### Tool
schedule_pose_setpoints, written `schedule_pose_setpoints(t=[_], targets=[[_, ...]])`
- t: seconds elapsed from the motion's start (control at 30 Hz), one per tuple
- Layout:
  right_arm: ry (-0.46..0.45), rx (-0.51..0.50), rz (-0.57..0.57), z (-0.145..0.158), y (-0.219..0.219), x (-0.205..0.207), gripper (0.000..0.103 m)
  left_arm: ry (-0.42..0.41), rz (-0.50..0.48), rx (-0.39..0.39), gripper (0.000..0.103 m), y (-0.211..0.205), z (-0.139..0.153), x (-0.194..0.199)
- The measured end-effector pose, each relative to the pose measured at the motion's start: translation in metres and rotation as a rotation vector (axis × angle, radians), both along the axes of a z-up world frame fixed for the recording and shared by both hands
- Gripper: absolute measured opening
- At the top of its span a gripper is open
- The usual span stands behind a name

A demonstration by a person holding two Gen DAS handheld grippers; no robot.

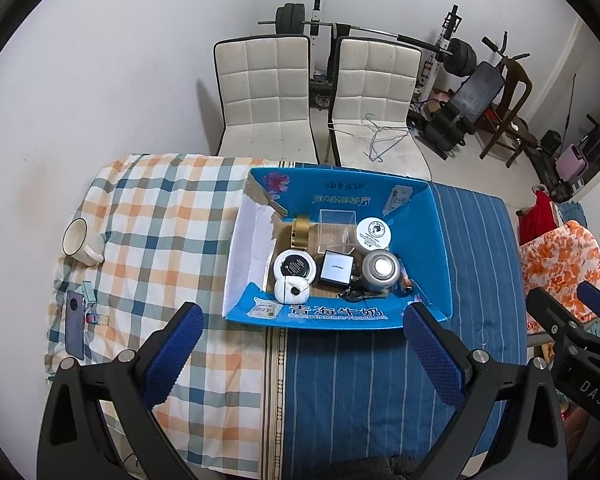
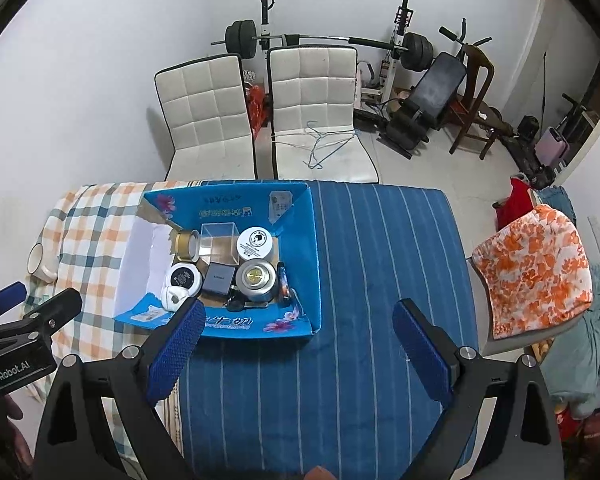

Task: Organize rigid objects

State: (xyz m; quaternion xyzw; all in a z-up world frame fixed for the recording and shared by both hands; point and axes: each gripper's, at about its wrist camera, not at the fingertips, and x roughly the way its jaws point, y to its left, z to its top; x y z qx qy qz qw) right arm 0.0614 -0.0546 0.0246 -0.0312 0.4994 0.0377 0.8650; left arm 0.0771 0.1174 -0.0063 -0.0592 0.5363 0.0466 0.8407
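Note:
A blue cardboard box (image 1: 432,236) (image 2: 300,240) stands on the table. It holds a roll of tape (image 1: 301,231), a clear plastic cube (image 1: 336,232), white round jars (image 1: 373,233), a silver tin (image 1: 382,267) (image 2: 257,279), a dark square box (image 1: 337,269) and a small white device (image 1: 292,290). My left gripper (image 1: 304,344) is open and empty, hovering before the box's near wall. My right gripper (image 2: 296,340) is open and empty, right of and before the box. A white mug (image 1: 80,242) lies on the checked cloth at the left, with a phone (image 1: 75,324) near it.
The table has a checked cloth (image 1: 172,216) on the left and a blue striped cloth (image 2: 380,264) on the right. Two white chairs (image 1: 268,96) stand behind the table. An orange-patterned chair (image 2: 536,268) stands at the right. Gym gear lines the back wall.

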Motion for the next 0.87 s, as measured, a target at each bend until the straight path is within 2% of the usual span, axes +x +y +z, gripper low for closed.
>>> schedule_pose_setpoints(t=[0.87], targets=[[-0.001, -0.019, 0.008, -0.0038, 0.003, 0.001, 0.097, 0.001, 0.018, 0.008, 0.102, 0.0035, -0.0047, -0.0035]])
